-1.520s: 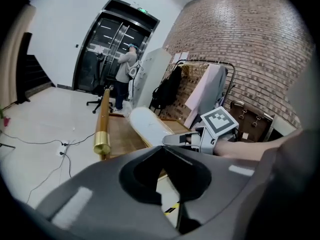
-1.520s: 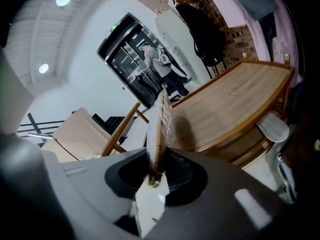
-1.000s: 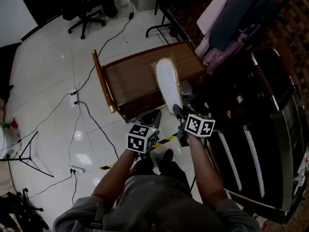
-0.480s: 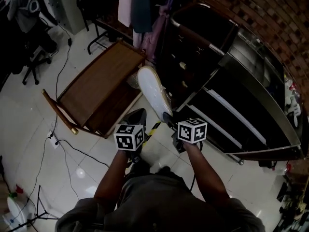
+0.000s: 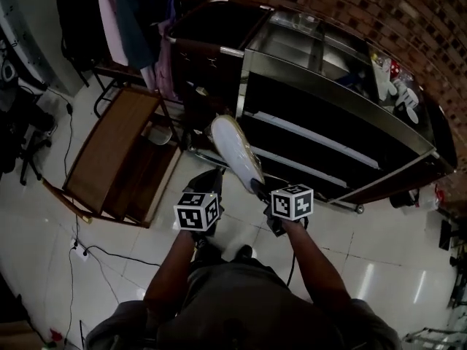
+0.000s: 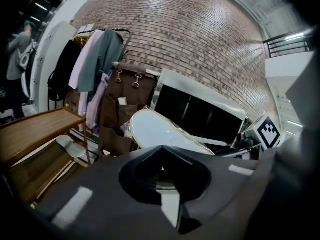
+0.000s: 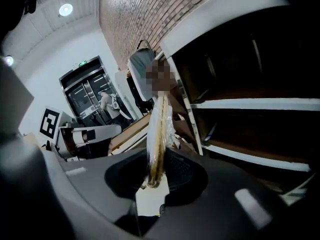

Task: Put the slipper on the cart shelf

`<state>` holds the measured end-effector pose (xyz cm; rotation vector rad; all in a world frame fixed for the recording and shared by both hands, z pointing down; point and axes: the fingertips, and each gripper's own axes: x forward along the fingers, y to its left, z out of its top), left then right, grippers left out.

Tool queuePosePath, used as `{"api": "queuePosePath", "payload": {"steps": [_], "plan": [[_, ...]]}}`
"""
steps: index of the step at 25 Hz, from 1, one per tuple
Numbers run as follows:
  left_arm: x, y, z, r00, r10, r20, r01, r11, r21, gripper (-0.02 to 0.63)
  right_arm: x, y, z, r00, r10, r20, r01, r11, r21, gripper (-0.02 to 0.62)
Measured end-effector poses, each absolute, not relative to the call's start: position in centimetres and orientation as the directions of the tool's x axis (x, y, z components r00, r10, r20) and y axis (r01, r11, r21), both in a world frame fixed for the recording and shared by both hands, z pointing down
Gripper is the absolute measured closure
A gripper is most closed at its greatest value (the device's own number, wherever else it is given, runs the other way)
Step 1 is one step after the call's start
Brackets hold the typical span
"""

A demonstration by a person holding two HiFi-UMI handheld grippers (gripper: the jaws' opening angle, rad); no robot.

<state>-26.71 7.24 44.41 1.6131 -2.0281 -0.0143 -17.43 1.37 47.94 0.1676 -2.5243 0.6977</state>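
A white slipper (image 5: pixel 235 152) in clear wrap sticks out forward from my right gripper (image 5: pixel 256 187), which is shut on its heel end. In the right gripper view the slipper (image 7: pixel 159 129) shows edge-on, pinched between the jaws of the right gripper (image 7: pixel 157 178). The steel cart (image 5: pixel 321 98) with dark shelves stands just beyond the slipper's toe. Its shelves (image 7: pixel 250 104) fill the right of that view. My left gripper (image 5: pixel 212 178) hangs beside the right one, left of the slipper, shut with nothing in it (image 6: pixel 161 149). From there the slipper (image 6: pixel 157 130) lies ahead to the right.
A low wooden table (image 5: pixel 109 148) stands to the left of the cart. Clothes hang on a rack (image 5: pixel 124 13) behind it, with a brown hanging organiser (image 6: pixel 120 109) beside. Cables (image 5: pixel 95 254) run over the tiled floor. Small items (image 5: pixel 398 93) lie on the cart's top. A person (image 6: pixel 17 54) stands far off.
Both grippers have swung right together, away from the wooden table and toward the cart. The slipper stayed in the right gripper and now points at the cart's shelves.
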Motion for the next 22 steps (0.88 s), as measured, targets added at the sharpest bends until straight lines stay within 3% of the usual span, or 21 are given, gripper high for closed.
{"api": "queuePosePath", "payload": {"steps": [13,22], "plan": [[-9.4,-4.1,46.2,0.244,-0.866,0.437,-0.938,-0.097,0.333,0.598,2.7,-6.0,50.9,-0.771,-0.305,0.558,-0.591,0.669,-0.451,0.526],[-3.7,-10.9,48.8,0.452,-0.768,0.454,-0.878,-0.292,0.379,0.598,10.7,-9.4,53.0,-0.635,-0.464,0.618,-0.768,0.462,-0.442,0.526]]}}
